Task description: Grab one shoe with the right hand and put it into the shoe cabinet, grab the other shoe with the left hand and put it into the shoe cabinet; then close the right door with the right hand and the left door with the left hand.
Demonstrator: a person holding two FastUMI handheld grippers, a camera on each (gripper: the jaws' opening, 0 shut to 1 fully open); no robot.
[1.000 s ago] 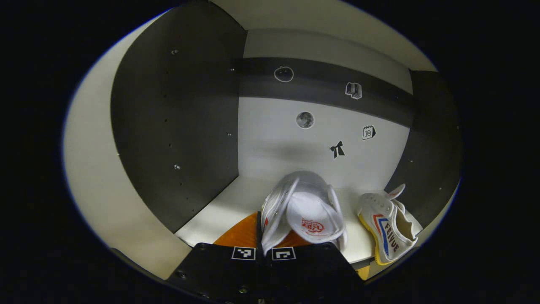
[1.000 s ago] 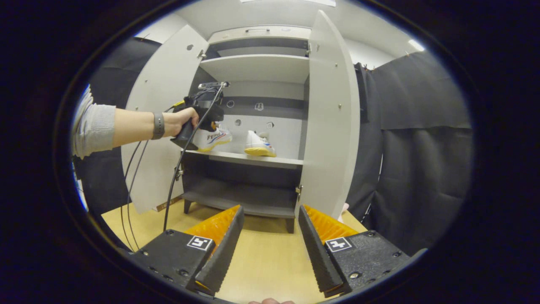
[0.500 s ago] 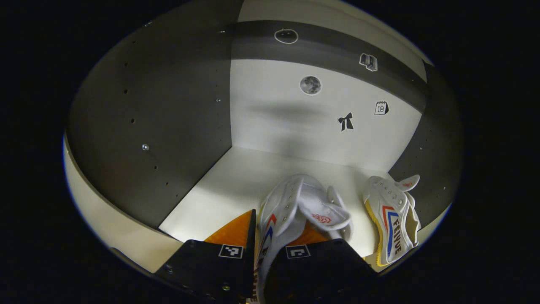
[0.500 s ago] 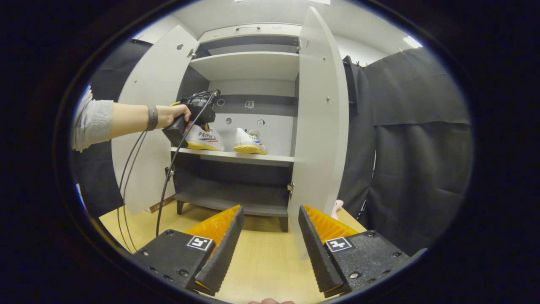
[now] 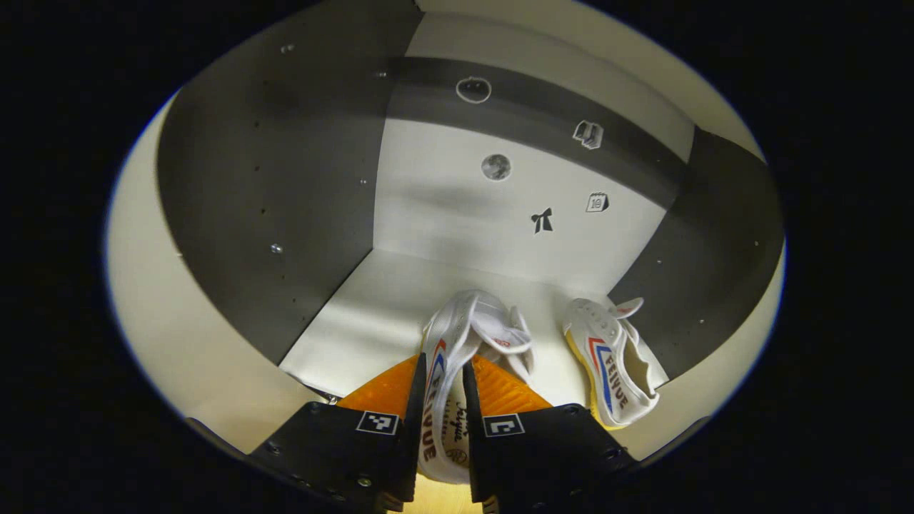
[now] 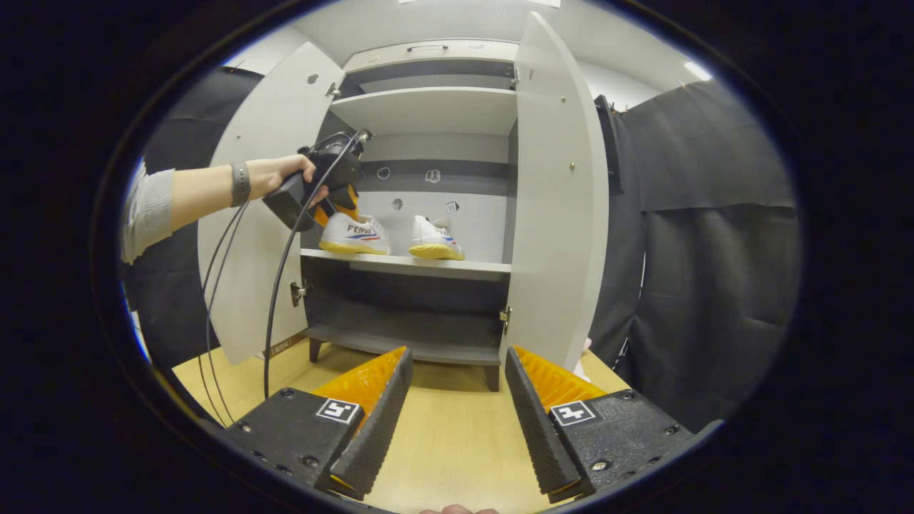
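Inside the cabinet (image 6: 428, 107), on its shelf (image 5: 371, 314), the left gripper (image 5: 443, 400) pinches a shoe (image 5: 457, 357) by its soft, light heel collar, beside the other shoe (image 5: 614, 364), while the right gripper (image 6: 457, 400) hangs spread and empty over the worktop (image 6: 450, 442).

two shoes (image 6: 355, 235) (image 6: 434, 241) side by side on cabinet shelf (image 6: 407, 265)

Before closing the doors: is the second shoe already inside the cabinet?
Yes. It stands on the shelf beside the other shoe, with the left gripper shut on it.
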